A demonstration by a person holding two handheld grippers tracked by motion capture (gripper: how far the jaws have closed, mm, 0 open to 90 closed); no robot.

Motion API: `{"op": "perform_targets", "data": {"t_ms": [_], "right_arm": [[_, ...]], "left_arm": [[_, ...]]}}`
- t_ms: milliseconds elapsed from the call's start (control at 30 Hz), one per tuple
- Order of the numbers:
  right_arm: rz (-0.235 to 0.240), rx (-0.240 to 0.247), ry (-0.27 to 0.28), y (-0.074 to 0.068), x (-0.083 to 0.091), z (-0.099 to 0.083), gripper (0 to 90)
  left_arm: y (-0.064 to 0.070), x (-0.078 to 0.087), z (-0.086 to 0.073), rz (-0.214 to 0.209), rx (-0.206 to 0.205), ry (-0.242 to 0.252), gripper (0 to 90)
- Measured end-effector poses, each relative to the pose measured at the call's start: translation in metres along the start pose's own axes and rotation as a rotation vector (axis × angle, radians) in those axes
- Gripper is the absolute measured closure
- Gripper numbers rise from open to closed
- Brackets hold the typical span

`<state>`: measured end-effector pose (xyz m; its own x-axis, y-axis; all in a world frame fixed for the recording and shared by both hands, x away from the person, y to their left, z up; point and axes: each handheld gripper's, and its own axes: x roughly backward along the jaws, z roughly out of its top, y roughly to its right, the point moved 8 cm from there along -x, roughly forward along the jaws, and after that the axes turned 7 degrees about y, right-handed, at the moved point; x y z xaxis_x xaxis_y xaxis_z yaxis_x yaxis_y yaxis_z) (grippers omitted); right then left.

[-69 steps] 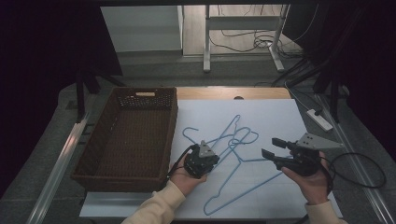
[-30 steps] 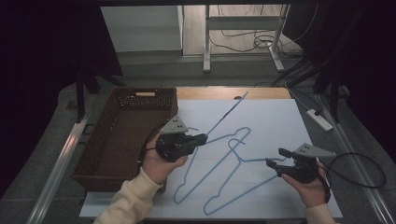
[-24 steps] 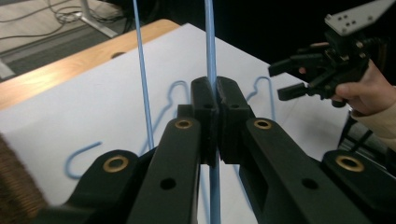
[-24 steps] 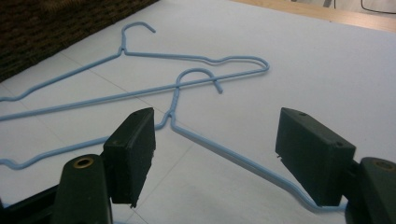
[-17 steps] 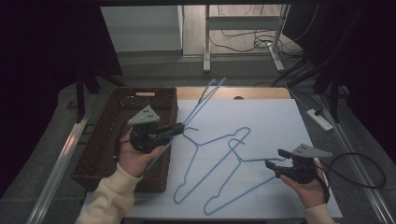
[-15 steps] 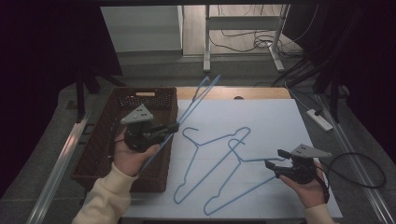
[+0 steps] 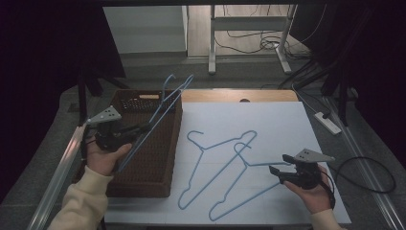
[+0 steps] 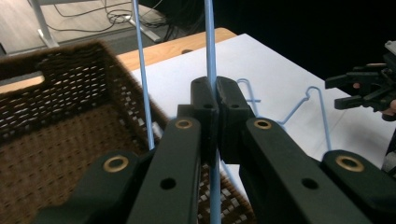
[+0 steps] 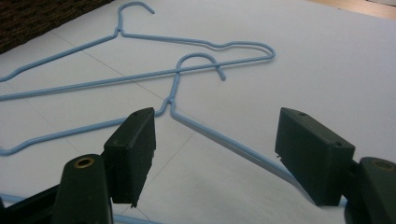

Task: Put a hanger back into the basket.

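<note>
My left gripper [image 7: 139, 128] [image 8: 214, 100] is shut on a light blue wire hanger [image 7: 165, 106] [image 8: 209, 42], which it holds tilted in the air above the brown wicker basket [image 7: 165, 160] [image 8: 56, 116]. Two more blue hangers [image 7: 218, 160] [image 9: 187, 70] lie overlapping on the white sheet [image 7: 268, 124]. My right gripper [image 7: 280, 164] [image 9: 215, 154] is open, low over the sheet at the right, with its jaws on either side of one hanger's shoulder wire [image 9: 224, 142].
The basket stands at the table's left, beside the sheet. A metal rail [image 7: 60, 167] runs along the left edge. A power strip [image 7: 328, 122] and a black cable [image 7: 371, 175] lie to the right. A desk frame and cables [image 7: 249, 33] are beyond the table.
My left gripper lifted one hanger off the sheet and carried it left, over the basket. The right gripper drew slightly towards the person and then stayed open.
</note>
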<state>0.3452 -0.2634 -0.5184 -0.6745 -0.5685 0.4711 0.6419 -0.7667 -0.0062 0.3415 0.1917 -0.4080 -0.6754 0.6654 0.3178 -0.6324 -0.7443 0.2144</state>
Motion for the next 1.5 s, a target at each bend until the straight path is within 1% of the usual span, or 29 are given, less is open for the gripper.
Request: {"op": "perform_targets", "data": {"t_ms": [133, 167, 233, 300, 400, 433, 467, 533, 600, 667, 767, 867, 967, 1067, 1233, 1300, 1367, 1400, 1433, 1500], "right_arm": [[-0.001, 0.002, -0.004, 0.000, -0.001, -0.001, 29.6], [-0.001, 0.002, -0.003, 0.000, -0.001, 0.000, 29.5], [-0.002, 0.001, 0.001, -0.001, -0.001, 0.000, 29.4], [-0.002, 0.000, 0.001, -0.001, 0.000, 0.000, 29.3], [-0.004, -0.001, -0.003, 0.000, 0.000, 0.000, 29.2], [-0.004, -0.001, -0.003, 0.000, 0.000, 0.000, 29.2], [-0.005, -0.001, -0.003, 0.000, 0.000, 0.000, 29.2], [-0.006, -0.003, -0.003, 0.000, -0.001, 0.000, 29.1], [-0.007, -0.003, -0.004, 0.001, -0.001, -0.001, 29.1], [-0.006, -0.006, -0.004, 0.001, -0.001, -0.001, 29.1], [-0.007, -0.004, -0.007, 0.002, -0.002, -0.002, 28.9], [-0.009, -0.003, -0.010, 0.002, -0.002, -0.002, 28.9], [-0.009, -0.003, -0.007, 0.002, -0.001, -0.002, 28.9], [-0.010, -0.005, -0.008, 0.003, -0.002, -0.002, 28.9], [-0.010, -0.002, -0.006, 0.001, -0.001, -0.002, 28.9], [-0.010, -0.003, -0.006, 0.002, -0.001, -0.002, 28.9], [-0.010, -0.001, -0.010, 0.001, -0.002, -0.002, 28.9], [-0.010, -0.001, -0.011, 0.001, -0.002, -0.002, 28.9], [-0.011, -0.001, -0.012, 0.001, -0.002, -0.002, 28.9], [-0.010, -0.002, -0.013, 0.001, -0.002, -0.002, 28.9]], "left_arm": [[-0.019, 0.008, -0.008, 0.022, 0.007, 0.005, 87.1], [-0.019, 0.008, -0.008, 0.022, 0.007, 0.005, 87.1], [-0.027, 0.012, -0.012, 0.025, 0.002, 0.009, 87.1], [-0.032, 0.015, -0.016, 0.022, 0.013, 0.008, 87.1], [-0.042, 0.016, -0.023, 0.019, 0.026, -0.003, 87.1], [-0.042, 0.016, -0.023, 0.019, 0.026, -0.003, 87.1], [-0.047, 0.016, -0.026, 0.024, 0.034, -0.012, 87.1], [-0.053, 0.017, -0.031, 0.030, 0.040, -0.021, 87.1], [-0.058, 0.017, -0.034, 0.031, 0.042, -0.030, 87.1], [-0.063, 0.016, -0.039, 0.031, 0.056, -0.043, 87.1], [-0.066, 0.014, -0.043, 0.018, 0.061, -0.046, 87.1], [-0.065, 0.015, -0.044, -0.010, 0.045, -0.039, 87.1], [-0.062, 0.018, -0.046, -0.016, 0.041, -0.048, 87.1], [-0.061, 0.021, -0.049, -0.030, 0.051, -0.047, 87.1], [-0.063, 0.027, -0.054, -0.032, 0.053, -0.056, 87.1], [-0.063, 0.029, -0.057, -0.034, 0.053, -0.064, 87.1], [-0.065, 0.030, -0.062, -0.026, 0.047, -0.090, 87.1], [-0.065, 0.030, -0.062, -0.026, 0.047, -0.090, 87.1], [-0.066, 0.029, -0.068, -0.024, 0.051, -0.114, 87.1], [-0.068, 0.027, -0.072, -0.025, 0.057, -0.137, 87.1]]}}
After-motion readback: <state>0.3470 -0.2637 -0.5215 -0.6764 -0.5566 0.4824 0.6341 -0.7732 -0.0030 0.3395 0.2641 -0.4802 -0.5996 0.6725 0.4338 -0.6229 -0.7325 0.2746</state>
